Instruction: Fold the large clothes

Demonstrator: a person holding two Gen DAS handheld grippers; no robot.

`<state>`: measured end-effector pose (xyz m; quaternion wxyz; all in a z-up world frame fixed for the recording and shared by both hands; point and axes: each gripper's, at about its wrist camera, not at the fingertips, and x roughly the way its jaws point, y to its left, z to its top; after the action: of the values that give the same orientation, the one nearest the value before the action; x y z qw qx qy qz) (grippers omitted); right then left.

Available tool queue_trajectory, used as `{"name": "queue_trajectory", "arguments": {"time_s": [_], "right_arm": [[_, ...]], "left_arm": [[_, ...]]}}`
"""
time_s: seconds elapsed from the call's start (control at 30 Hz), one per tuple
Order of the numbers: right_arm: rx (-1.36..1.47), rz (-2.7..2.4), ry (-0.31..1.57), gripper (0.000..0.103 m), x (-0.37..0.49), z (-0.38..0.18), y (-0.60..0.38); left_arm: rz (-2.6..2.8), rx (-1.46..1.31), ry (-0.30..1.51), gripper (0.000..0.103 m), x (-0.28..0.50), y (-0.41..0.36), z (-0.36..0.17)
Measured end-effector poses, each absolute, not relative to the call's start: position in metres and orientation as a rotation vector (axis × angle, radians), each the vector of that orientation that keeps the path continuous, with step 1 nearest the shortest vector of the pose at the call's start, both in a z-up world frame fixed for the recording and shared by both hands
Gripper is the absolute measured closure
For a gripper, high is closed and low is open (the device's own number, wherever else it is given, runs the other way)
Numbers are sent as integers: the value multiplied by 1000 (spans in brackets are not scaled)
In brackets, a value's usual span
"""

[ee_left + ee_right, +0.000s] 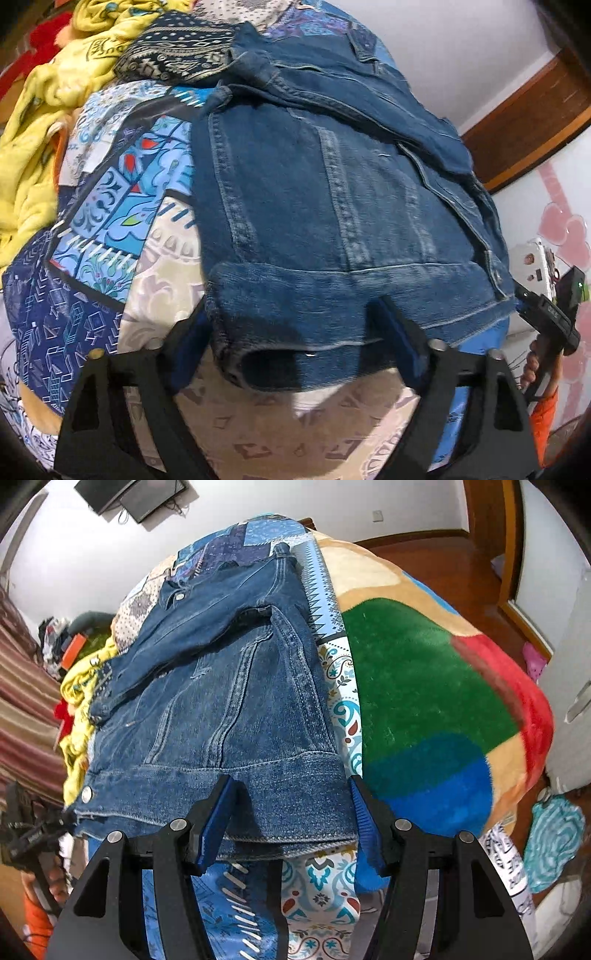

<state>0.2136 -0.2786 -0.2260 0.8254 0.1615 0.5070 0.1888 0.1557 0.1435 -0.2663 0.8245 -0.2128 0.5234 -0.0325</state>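
Bright, even indoor light, soft shadows, heavy fisheye bending (dark corners), slight blur.

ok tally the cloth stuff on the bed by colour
blue denim jacket: 1
yellow garment: 1
dark patterned cloth: 1
colour-block fleece blanket: 1
blue patchwork bedcover: 1
total: 5
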Motion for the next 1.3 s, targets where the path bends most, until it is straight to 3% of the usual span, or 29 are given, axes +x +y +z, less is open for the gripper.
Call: {"name": "queue_trajectory", "arguments": {"time_s": [0.1, 0.17, 0.23, 0.33, 0.43, 0.63, 1.3], "right_arm": [[374, 407, 1076, 45, 216, -230, -280], [368, 405, 1071, 49, 216, -230, -278], [340, 397, 1062, 61, 216, -228, -275], [320, 400, 1060, 72, 218, -224, -274], [300, 415, 1040, 81, 218, -217, -273], [312, 447, 991, 88, 231, -200, -271], [210, 469, 724, 91, 354, -109, -219]], "left_arm": [[-70, -412, 1084, 37, 155, 137, -260], [-58, -386, 1070, 57, 155, 137, -256], [-47, -378, 1060, 67, 155, 140, -253], [-48, -386, 1046, 81, 156, 144, -249], [-49, -373, 1017, 87, 158, 145, -240], [-69, -383, 924, 90, 171, 149, -211], [-35, -448, 726, 92, 317, 197, -141]]}}
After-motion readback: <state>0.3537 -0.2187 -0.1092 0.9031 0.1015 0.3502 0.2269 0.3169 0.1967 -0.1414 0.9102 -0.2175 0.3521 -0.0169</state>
